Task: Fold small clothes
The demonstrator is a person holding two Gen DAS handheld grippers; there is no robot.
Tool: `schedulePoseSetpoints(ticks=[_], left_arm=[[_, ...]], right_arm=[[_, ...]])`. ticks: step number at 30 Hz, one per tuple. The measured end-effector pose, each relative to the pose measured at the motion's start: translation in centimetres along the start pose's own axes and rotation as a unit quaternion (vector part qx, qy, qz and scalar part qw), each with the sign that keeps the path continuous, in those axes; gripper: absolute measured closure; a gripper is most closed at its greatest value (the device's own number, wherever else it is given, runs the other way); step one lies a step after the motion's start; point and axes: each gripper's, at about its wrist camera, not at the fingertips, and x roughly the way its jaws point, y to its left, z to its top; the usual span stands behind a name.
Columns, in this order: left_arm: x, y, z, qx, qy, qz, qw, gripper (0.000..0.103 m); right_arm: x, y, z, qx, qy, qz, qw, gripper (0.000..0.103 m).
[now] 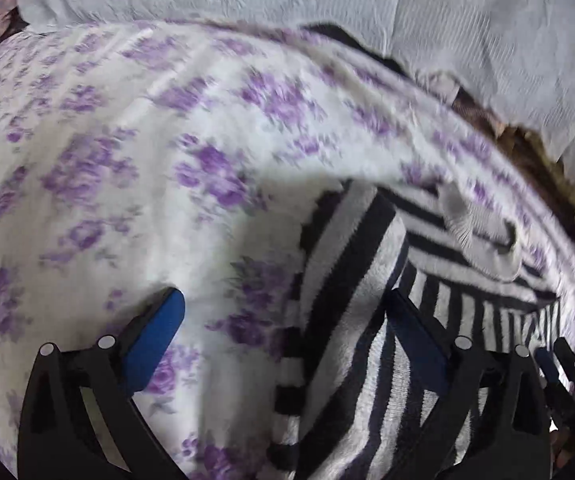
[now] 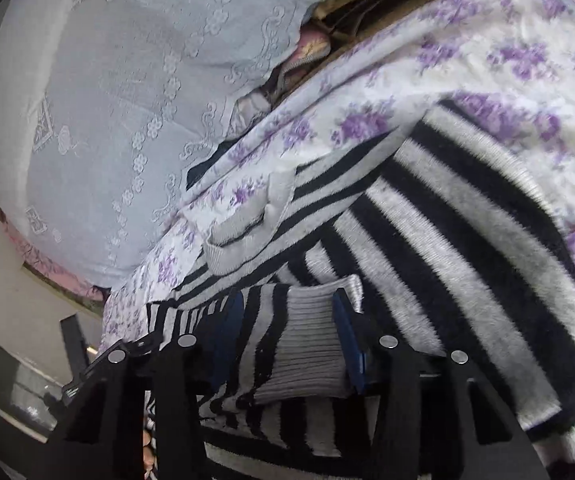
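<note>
A small black-and-grey striped fuzzy sweater (image 1: 351,280) lies on a white bedsheet with purple flowers (image 1: 107,160). In the left wrist view my left gripper (image 1: 283,320) is open, its blue-padded fingers (image 1: 155,332) straddling the sweater's left edge, one over the sheet and one on the stripes. In the right wrist view the sweater (image 2: 467,240) fills the right side, its grey ribbed collar (image 2: 239,236) to the left. My right gripper (image 2: 287,328) has its jaws around a bunched grey ribbed cuff or hem (image 2: 307,344); both pads touch the fabric.
A pale blue embroidered cover (image 2: 107,100) lies beyond the sheet (image 2: 507,60), also visible in the left wrist view (image 1: 447,20). Brown and pink bedding (image 2: 315,48) shows in the gap between them. The bed's edge and dark furniture (image 2: 15,380) are at the lower left.
</note>
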Motion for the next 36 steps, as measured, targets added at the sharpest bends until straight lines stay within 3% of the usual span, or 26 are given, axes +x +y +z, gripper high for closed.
schedulePoseSetpoints(ticks=[3, 5, 6, 9, 10, 14, 16, 18, 20, 22, 23, 26, 28, 30, 33, 36], left_arm=[[-2.2, -0.2, -0.7, 0.012, -0.04, 0.015, 0.999, 0.005], [-2.2, -1.1, -0.3, 0.043, -0.034, 0.014, 0.9984, 0.005], [-1.8, -1.8, -0.5, 0.06, -0.03, 0.028, 0.9974, 0.005], [1.2, -2.8, -1.1, 0.107, 0.015, 0.117, 0.9873, 0.004], [1.6, -2.8, -1.4, 0.107, 0.019, 0.119, 0.9869, 0.004], [-1.1, -2.8, -1.7, 0.101, 0.008, 0.103, 0.9896, 0.005], [-2.4, -3.6, -2.7, 0.122, 0.001, 0.086, 0.9888, 0.005], [-4.2, -5.5, -4.1, 0.162, -0.012, 0.067, 0.9845, 0.005], [-4.9, -7.0, -5.6, 0.194, -0.014, 0.054, 0.9794, 0.005], [-3.3, -7.5, -6.9, 0.216, 0.014, 0.074, 0.9736, 0.004], [-2.3, -7.4, -7.3, 0.215, 0.03, 0.078, 0.9731, 0.004], [-2.6, -5.1, -6.8, 0.138, 0.063, 0.021, 0.9882, 0.004], [-4.4, -4.1, -7.0, 0.115, 0.054, -0.003, 0.9918, 0.005], [-5.8, -4.0, -7.7, 0.121, 0.042, -0.003, 0.9917, 0.005], [-6.7, -4.3, -9.6, 0.135, 0.051, -0.009, 0.9894, 0.005], [-6.3, -4.7, -12.0, 0.168, 0.058, 0.033, 0.9836, 0.005]], right_arm=[[-1.0, 1.6, 0.2, -0.024, -0.012, 0.032, 0.999, 0.048], [-1.2, 2.5, 0.1, -0.038, -0.001, 0.059, 0.998, 0.036], [-1.0, 2.9, -0.3, -0.043, 0.007, 0.068, 0.997, 0.035], [1.1, 3.5, -0.9, -0.066, 0.045, 0.058, 0.995, 0.029], [2.0, 3.1, -1.1, -0.067, 0.065, 0.041, 0.995, 0.029], [2.0, 3.8, -1.4, -0.083, 0.068, 0.029, 0.994, 0.028], [1.1, 4.8, -1.8, -0.098, 0.058, 0.02, 0.993, 0.027], [0.6, 6.2, -2.6, -0.118, 0.067, 0.044, 0.99, 0.024], [0.6, 7.2, -3.6, -0.133, 0.083, 0.067, 0.985, 0.014], [1.2, 7.0, -4.3, -0.137, 0.103, 0.07, 0.983, 0.011], [1.7, 6.6, -4.5, -0.134, 0.113, 0.061, 0.983, 0.011], [1.1, 4.7, -4.8, -0.098, 0.116, 0.072, 0.986, 0.016], [-1.1, 4.6, -4.9, -0.088, 0.095, 0.052, 0.99, 0.015], [-3.0, 4.3, -5.2, -0.089, 0.075, 0.059, 0.991, 0.015], [-4.3, 3.3, -5.6, -0.077, 0.078, 0.052, 0.993, 0.015], [-5.1, 1.1, -6.7, -0.054, 0.092, 0.029, 0.994, 0.015]])
